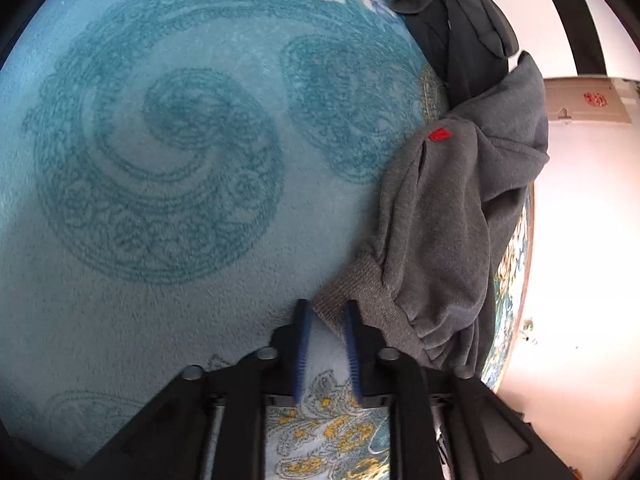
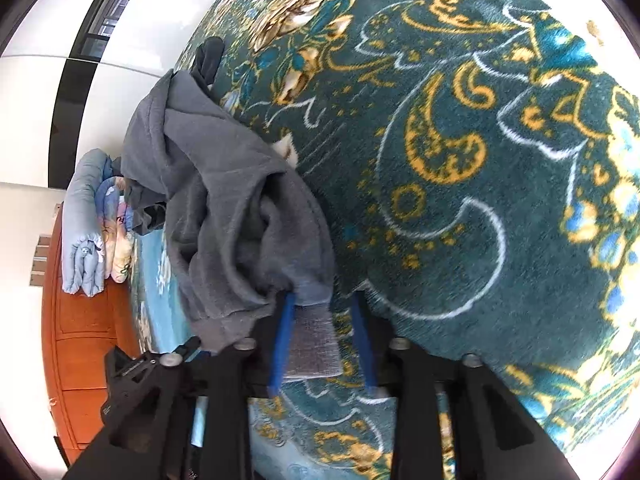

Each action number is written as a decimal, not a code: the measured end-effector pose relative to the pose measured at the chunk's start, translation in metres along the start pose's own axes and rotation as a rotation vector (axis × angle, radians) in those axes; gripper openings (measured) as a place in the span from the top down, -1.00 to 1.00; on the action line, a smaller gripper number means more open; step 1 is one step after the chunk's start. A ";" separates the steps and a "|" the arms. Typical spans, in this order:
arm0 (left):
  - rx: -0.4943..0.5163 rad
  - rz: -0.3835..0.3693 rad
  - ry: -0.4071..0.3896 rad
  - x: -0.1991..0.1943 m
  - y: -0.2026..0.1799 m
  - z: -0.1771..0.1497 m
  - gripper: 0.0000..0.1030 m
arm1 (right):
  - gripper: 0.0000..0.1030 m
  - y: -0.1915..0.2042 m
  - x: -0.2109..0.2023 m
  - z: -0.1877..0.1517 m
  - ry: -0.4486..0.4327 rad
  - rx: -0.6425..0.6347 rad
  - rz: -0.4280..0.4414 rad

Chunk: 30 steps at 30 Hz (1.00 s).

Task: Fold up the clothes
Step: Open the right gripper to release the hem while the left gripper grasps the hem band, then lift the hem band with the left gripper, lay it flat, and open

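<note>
Left gripper (image 1: 326,312) with black angular frame, two slim blue ribbed pads (image 1: 302,344) at its front, round grey bolt heads behind them, right gripper (image 2: 322,320) built alike, blue pads (image 2: 282,336), grey bolts

A grey sweatshirt (image 1: 452,216) is seen crumpled on a teal paisley blanket (image 1: 168,168), a darker garment (image 1: 452,12) heaped behind it. The ribbed hem (image 1: 362,300) is caught between the narrowly set blue pads of the left gripper (image 1: 325,308).
</note>
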<state>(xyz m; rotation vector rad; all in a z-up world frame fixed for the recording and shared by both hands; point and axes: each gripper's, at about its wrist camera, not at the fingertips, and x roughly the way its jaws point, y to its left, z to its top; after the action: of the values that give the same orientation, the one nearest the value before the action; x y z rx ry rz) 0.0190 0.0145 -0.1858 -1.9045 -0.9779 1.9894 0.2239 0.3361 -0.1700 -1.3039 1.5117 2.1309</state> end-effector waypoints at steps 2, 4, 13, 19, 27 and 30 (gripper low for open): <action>0.026 0.016 -0.011 -0.003 -0.003 -0.001 0.82 | 0.67 0.006 0.000 -0.003 -0.009 -0.013 -0.003; 0.032 0.022 -0.029 -0.007 -0.002 0.000 0.96 | 0.71 0.011 0.000 -0.006 -0.014 -0.028 -0.016; -0.060 -0.046 -0.053 -0.023 0.016 0.005 0.97 | 0.75 0.017 -0.012 -0.010 -0.028 -0.045 0.010; -0.051 -0.077 -0.078 -0.024 0.009 0.006 -0.32 | 0.75 0.013 -0.015 -0.011 -0.023 -0.035 0.019; 0.079 -0.047 -0.062 -0.013 -0.009 0.004 -0.46 | 0.75 0.009 -0.009 -0.007 -0.005 -0.022 0.025; 0.116 -0.055 -0.047 -0.008 -0.015 0.003 -0.43 | 0.75 0.007 -0.007 -0.006 0.001 -0.011 0.027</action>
<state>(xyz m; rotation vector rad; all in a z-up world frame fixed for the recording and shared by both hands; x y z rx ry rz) 0.0126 0.0204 -0.1709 -1.7594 -0.8955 2.0219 0.2268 0.3299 -0.1612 -1.2957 1.5290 2.1579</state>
